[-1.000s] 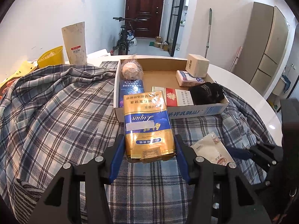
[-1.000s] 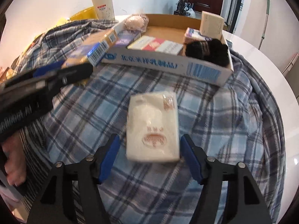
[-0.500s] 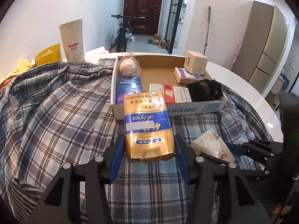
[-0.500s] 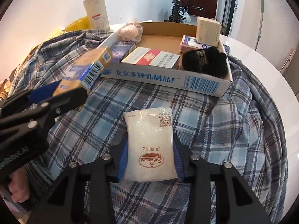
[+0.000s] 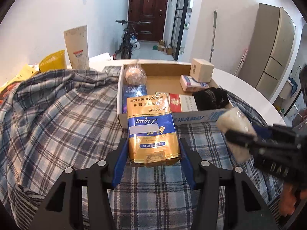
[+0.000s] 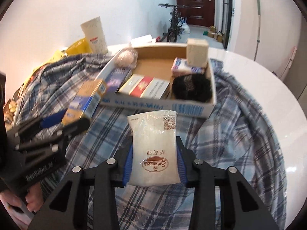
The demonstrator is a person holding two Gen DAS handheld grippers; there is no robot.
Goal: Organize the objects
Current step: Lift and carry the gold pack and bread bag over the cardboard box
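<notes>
Right wrist view: the right gripper [image 6: 154,164] pinches a white packet [image 6: 154,149] above the plaid cloth [image 6: 239,134], short of the cardboard box [image 6: 159,105]. Its jaws have just been closing on it. Beside it, the left gripper [image 5: 153,161] clamps a gold carton [image 5: 151,128] at the box's near wall.

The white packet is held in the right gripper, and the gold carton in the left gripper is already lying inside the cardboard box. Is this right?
Not quite. The gold carton is clamped in the left gripper, in front of the cardboard box, not inside it; the left wrist view shows this. The white packet is indeed in the right gripper.

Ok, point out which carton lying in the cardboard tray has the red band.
The white carton with the red band, lying flat at the tray's front wall beside the black bundle; the other flat carton is dark blue.
</notes>
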